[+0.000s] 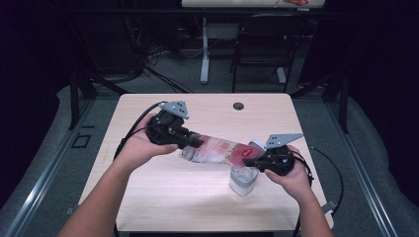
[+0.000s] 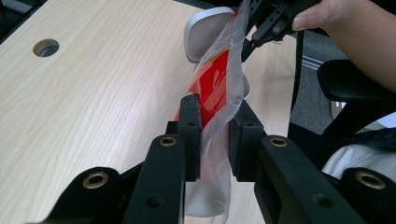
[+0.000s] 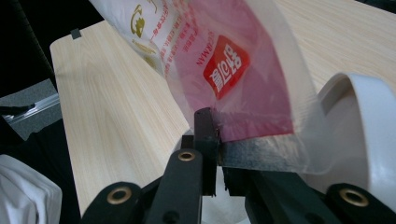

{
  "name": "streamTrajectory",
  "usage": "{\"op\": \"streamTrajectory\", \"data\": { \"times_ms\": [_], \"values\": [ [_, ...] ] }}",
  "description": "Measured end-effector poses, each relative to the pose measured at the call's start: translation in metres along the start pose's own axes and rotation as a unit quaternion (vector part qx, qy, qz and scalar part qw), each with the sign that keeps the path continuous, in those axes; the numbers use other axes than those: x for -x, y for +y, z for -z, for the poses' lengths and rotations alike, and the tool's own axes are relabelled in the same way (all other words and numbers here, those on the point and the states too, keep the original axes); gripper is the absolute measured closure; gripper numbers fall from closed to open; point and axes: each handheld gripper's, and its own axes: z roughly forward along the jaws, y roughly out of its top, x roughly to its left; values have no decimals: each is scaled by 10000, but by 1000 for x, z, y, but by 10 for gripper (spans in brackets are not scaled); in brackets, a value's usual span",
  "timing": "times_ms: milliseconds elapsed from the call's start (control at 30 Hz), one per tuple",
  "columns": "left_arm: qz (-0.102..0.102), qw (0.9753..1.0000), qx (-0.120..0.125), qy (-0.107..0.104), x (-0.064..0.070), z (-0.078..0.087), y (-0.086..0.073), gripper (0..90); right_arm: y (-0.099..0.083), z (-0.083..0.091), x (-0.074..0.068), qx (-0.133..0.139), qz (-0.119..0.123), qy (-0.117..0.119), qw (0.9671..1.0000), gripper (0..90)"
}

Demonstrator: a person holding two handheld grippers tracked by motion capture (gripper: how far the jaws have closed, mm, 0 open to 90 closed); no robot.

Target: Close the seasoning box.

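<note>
A clear plastic bag [image 1: 215,149] with red print hangs stretched above the wooden table [image 1: 188,202] between my two grippers. My left gripper [image 1: 196,142] is shut on the bag's left end; in the left gripper view the bag [image 2: 212,79] runs up out of the left gripper [image 2: 215,116]. At the other end, my right gripper [image 1: 247,161] pinches the bag's red-printed edge [image 3: 243,70], its own jaws [image 3: 218,135] closed tight. Just below that end stands a white container [image 1: 243,181], whose rim [image 2: 205,28] [image 3: 369,130] is close to the bag's mouth.
A round cable hole [image 1: 238,105] sits near the table's far edge. Beyond the table are a black chair [image 1: 262,39] and a desk leg [image 1: 204,49]. Cables trail from both grippers. Bare tabletop lies at the front and left.
</note>
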Motion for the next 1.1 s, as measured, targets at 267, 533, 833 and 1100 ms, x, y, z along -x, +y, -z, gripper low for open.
{"op": "streamTrajectory", "data": {
  "times_ms": [267, 533, 833, 1100],
  "values": [
    [-13, 10000, 10, -5, 0, 0, 1, 775, -1, 0, 0, 16, -18, 25, 10000, 864],
    [-17, 10000, 17, -1, 0, 0, 1, 775, -1, 0, 0, 10, -15, 10, 10000, 862],
    [-20, 10000, 16, -9, 1, 0, 2, 778, -1, 0, 0, 5, -15, 10, 10000, 862],
    [-19, 10000, 22, -29, 1, 0, 2, 782, -1, 0, 0, -3, -13, 0, 10000, 862]
  ]
}}
